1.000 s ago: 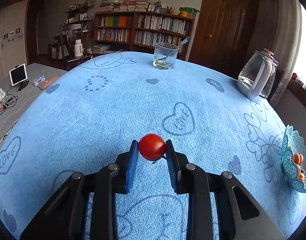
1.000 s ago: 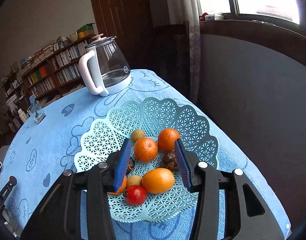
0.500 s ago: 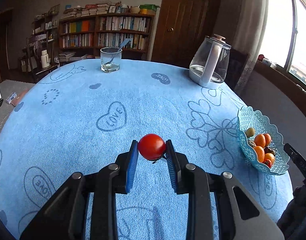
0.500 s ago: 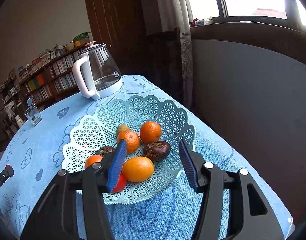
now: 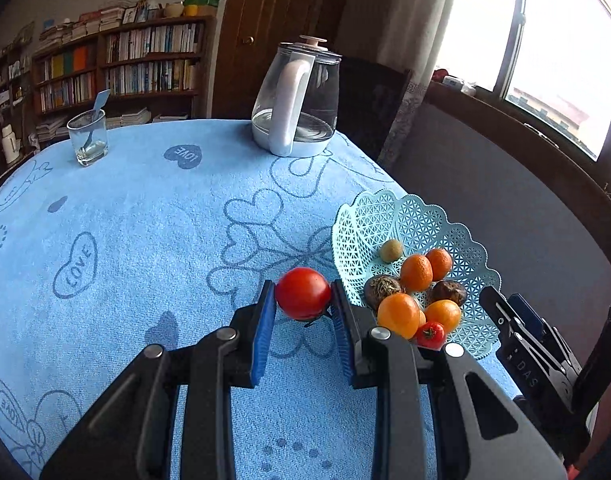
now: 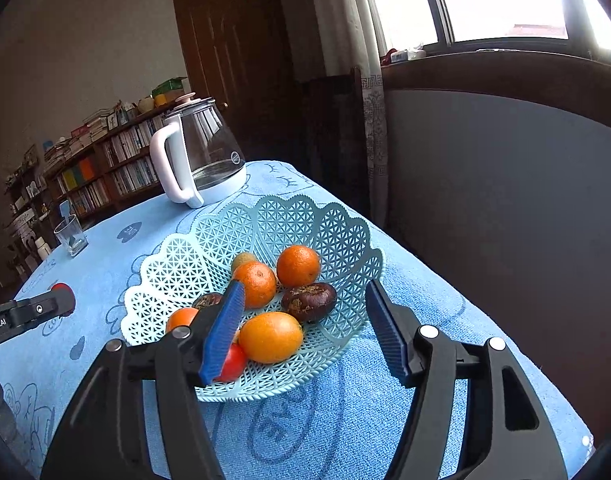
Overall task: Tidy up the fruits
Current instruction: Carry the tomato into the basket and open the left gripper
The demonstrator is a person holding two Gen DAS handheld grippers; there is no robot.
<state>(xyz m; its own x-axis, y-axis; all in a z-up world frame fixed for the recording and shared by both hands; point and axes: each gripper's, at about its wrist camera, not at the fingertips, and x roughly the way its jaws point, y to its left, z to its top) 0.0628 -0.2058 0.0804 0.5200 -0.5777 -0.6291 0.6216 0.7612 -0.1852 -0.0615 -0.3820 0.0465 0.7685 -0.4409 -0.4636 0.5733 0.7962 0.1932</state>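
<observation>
My left gripper [image 5: 303,310] is shut on a red tomato [image 5: 302,293] and holds it above the blue cloth, just left of the pale blue lattice fruit basket [image 5: 369,220]. The basket [image 6: 305,216] holds several oranges [image 6: 298,265], two dark brown fruits [image 6: 309,302], a small greenish fruit [image 5: 390,250] and a small red tomato [image 5: 430,334]. My right gripper [image 6: 305,316] is open and empty, low over the near side of the basket. It also shows at the right edge of the left wrist view [image 5: 517,320]. The left gripper with its tomato [image 6: 61,289] shows at the far left.
A glass kettle with a white handle [image 5: 297,96] stands behind the basket. A drinking glass with a spoon [image 5: 87,138] stands at the far left of the table. The table edge [image 6: 445,264] drops off right of the basket, near the wall and window.
My left gripper has swung right with the tomato, bringing the basket close beside it. My right gripper has drawn back a little from the basket and stays open.
</observation>
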